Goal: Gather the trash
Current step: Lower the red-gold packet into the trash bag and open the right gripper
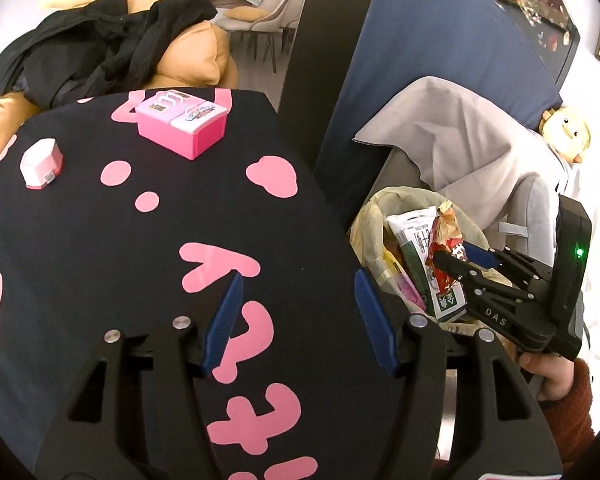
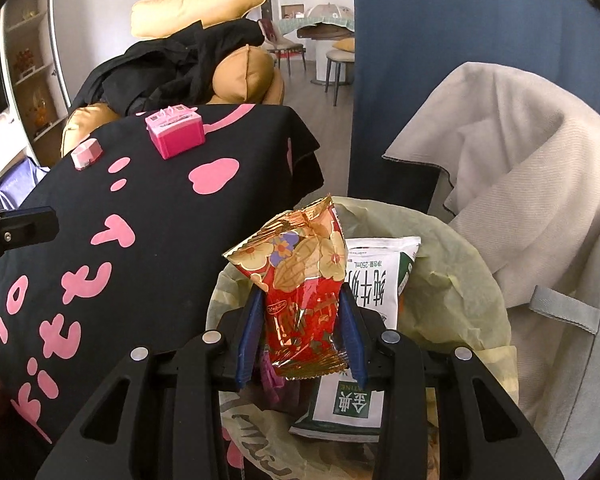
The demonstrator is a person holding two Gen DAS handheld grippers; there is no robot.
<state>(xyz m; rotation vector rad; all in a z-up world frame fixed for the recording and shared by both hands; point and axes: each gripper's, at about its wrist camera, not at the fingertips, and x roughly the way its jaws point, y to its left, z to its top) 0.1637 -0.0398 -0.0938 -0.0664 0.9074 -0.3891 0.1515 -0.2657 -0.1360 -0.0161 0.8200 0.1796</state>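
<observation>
The right gripper has its fingers closed on a red snack wrapper, held at the centre of the right wrist frame directly above the open bin bag, where a milk carton already lies. Best to spread the fingers only while the wrapper hangs inside the bag's rim, so it falls in rather than onto the black cloth-covered desk at left. The left gripper hovers over the desk, fingers wide apart and empty. A pink box waits at upper left.
</observation>
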